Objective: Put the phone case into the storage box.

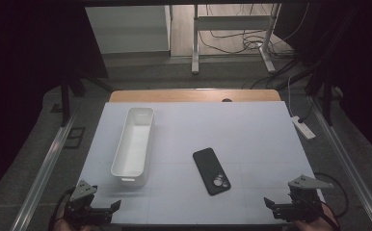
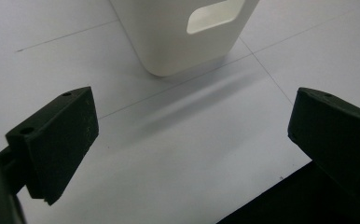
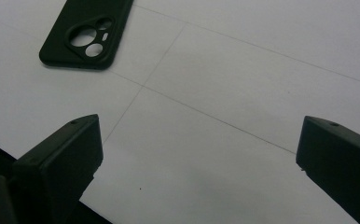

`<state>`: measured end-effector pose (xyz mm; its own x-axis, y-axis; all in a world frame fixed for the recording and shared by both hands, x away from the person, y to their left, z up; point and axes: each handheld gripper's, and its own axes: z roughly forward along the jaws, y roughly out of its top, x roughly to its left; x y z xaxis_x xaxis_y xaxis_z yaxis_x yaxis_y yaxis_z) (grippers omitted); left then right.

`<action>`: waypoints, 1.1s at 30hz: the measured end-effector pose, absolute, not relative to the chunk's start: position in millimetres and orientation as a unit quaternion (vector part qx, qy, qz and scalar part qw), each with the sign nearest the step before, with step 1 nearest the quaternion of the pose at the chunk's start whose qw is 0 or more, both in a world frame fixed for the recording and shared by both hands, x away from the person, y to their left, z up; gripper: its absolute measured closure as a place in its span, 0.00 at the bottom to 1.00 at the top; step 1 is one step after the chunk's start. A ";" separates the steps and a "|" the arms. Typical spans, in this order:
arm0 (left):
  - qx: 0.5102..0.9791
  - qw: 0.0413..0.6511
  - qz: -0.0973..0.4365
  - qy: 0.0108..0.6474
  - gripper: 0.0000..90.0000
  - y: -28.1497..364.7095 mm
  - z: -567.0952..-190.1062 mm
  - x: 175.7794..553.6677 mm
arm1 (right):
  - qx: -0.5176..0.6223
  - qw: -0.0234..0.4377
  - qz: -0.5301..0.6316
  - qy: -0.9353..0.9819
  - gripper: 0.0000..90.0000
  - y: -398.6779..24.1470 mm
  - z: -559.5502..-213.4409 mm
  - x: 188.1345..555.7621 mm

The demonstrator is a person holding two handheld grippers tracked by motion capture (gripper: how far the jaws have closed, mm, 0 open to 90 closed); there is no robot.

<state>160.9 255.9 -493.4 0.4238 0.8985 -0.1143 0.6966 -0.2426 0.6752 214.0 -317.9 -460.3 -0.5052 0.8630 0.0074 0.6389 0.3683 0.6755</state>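
Black phone case (image 1: pixel 211 171) and white bin (image 1: pixel 133 146) on white tabletop (image 1: pixel 251 139).
Case: matte, rectangular, mid-tabletop, camera cutouts toward near edge. Bin: smooth, oblong, lengthwise near-to-far. Left tongs (image 1: pixel 108 210), right tongs (image 1: pixel 272 206): apart, empty, near corners.

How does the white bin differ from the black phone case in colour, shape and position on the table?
The white bin is a long, deep open container; the black phone case is thin and flat. The bin lies left of the middle, the case right of it, nearer the front edge. Both rest on the white table, untouched, angled slightly.
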 end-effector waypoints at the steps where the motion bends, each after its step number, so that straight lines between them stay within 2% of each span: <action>1: 0.774 0.336 0.151 0.515 0.03 255.7 -493.5 160.8 | 0.465 0.177 0.316 0.808 0.01 -318.0 -460.3 214.0; 33: 0.777 0.334 0.147 0.512 0.03 254.7 -493.6 164.4 | 0.459 0.174 0.311 0.814 0.01 -317.4 -460.2 212.0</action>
